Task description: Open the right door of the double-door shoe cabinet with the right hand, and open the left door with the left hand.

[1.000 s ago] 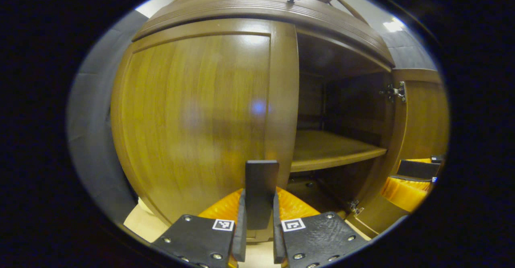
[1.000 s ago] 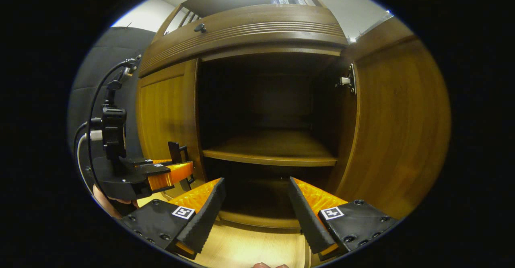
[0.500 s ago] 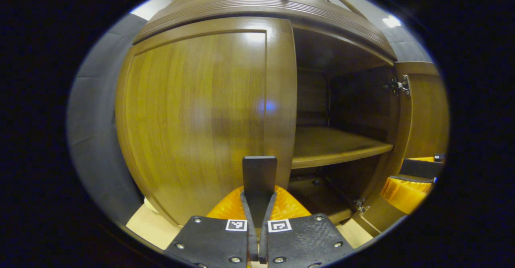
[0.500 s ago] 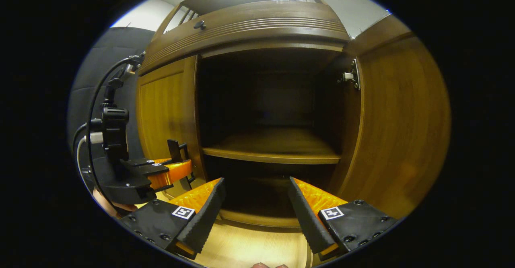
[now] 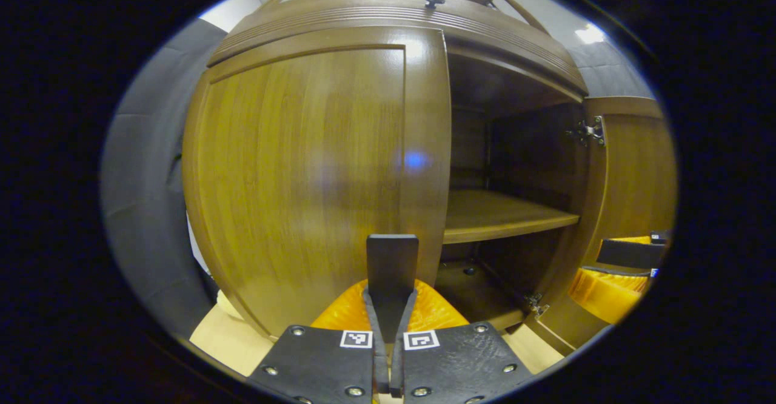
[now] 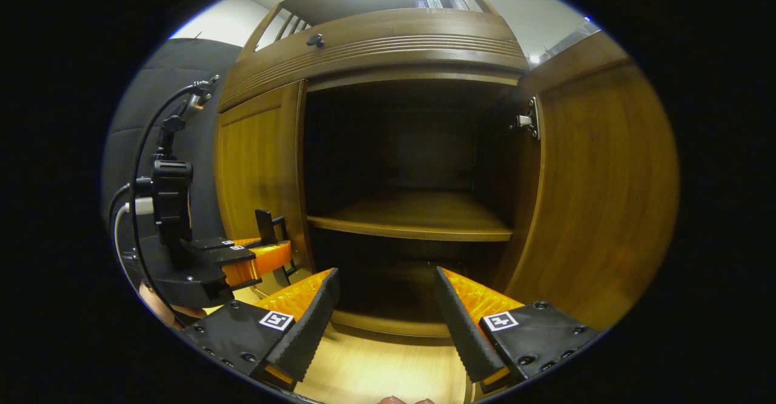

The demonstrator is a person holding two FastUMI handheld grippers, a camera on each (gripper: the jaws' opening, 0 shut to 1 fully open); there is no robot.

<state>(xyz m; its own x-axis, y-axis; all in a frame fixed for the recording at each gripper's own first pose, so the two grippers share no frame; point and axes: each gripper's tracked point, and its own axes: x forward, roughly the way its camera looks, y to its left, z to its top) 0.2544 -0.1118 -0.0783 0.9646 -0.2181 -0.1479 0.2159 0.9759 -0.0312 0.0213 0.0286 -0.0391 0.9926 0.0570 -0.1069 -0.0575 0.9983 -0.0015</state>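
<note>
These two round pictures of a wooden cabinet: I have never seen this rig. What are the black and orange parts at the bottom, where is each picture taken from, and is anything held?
No robot arm here: a person carries a two-finger gripper in each hand, and a fisheye camera rides on each. In the left gripper view, the left gripper sits at the bottom, its fingers pressed on the black handle of the left door, which looks closed or nearly so. In the right gripper view, the right gripper is open and holds nothing; the right door is swung open, showing a bare shelf. The left gripper also appears there, at the left.
</note>
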